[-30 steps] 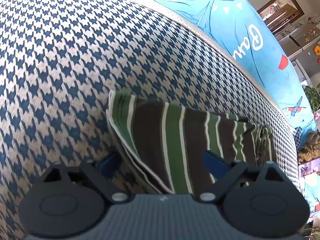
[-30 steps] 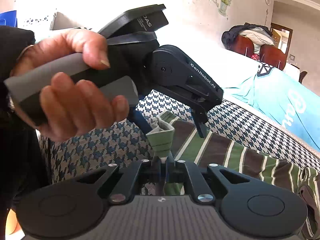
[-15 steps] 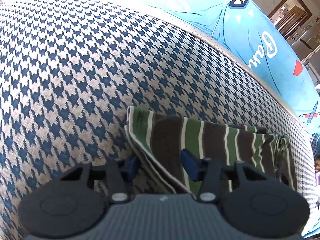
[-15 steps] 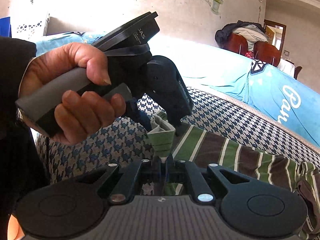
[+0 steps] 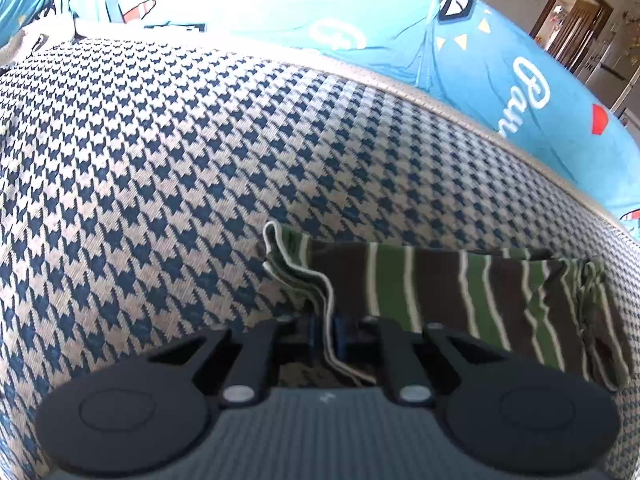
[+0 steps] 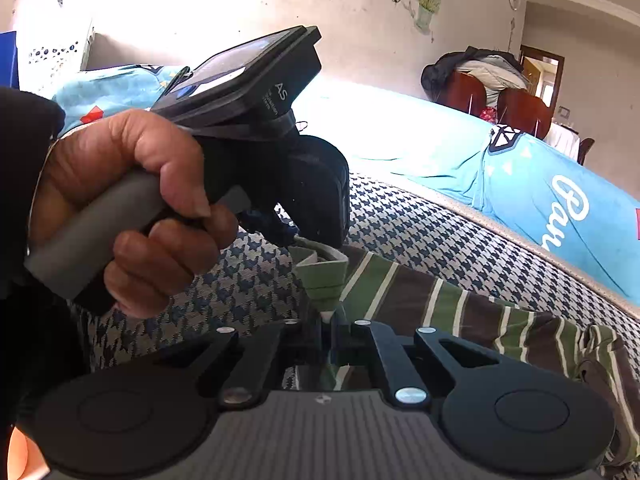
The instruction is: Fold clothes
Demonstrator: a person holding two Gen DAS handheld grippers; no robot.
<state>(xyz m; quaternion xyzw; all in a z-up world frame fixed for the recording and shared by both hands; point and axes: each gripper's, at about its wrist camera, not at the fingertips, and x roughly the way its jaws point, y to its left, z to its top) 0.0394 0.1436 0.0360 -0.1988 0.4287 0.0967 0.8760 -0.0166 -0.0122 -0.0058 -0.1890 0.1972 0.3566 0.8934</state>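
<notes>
Houndstooth cover [image 5: 168,168] under both grippers. My left gripper [image 5: 325,330] and right gripper [image 6: 328,330] each pinch the striped garment's [image 5: 460,288] near edge. Beyond: blue cloth [image 6: 552,200], lettering partly readable, "Bau".

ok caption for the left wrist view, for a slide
Left gripper shut on the edge of the striped garment lying on the houndstooth cover.

Green-brown striped garment [image 5: 440,292] lies folded, its corner pinched upward.
</notes>
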